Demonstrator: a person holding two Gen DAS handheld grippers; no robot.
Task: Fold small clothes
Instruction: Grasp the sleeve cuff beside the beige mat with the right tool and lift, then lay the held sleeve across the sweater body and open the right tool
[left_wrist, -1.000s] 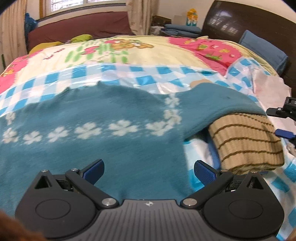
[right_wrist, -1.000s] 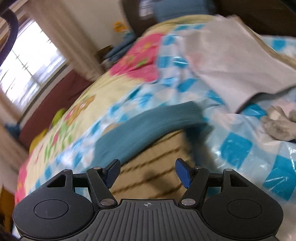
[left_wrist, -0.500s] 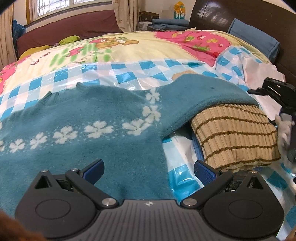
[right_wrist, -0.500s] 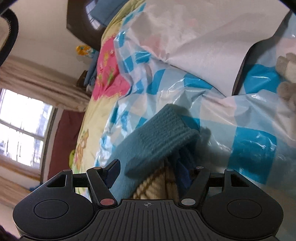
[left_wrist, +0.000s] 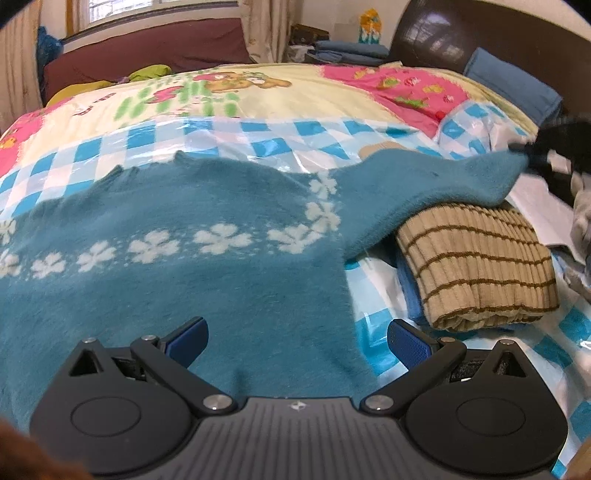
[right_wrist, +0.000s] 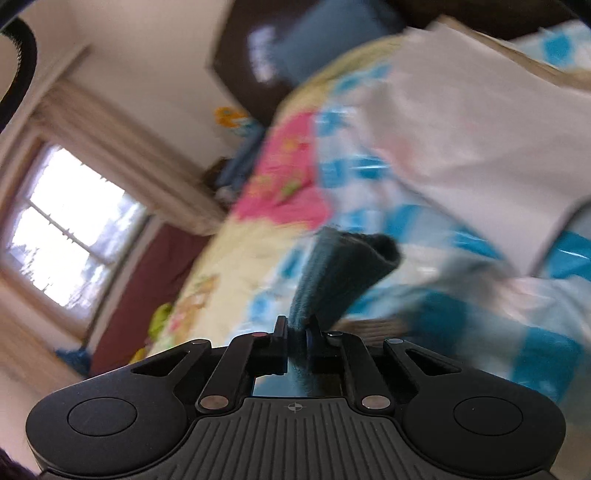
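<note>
Writing on bedspread blurred, unreadable; right gripper clamps teal sweater

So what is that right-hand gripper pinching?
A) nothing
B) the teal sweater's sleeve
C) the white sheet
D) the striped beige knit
B: the right gripper has its jaws shut on the teal sweater's sleeve, which is lifted above the striped beige knit.

Daylight from blown-out window | glare on checkered plastic sheet | right view motion-blurred | left sharper | fisheye-bent, dark corners
</note>
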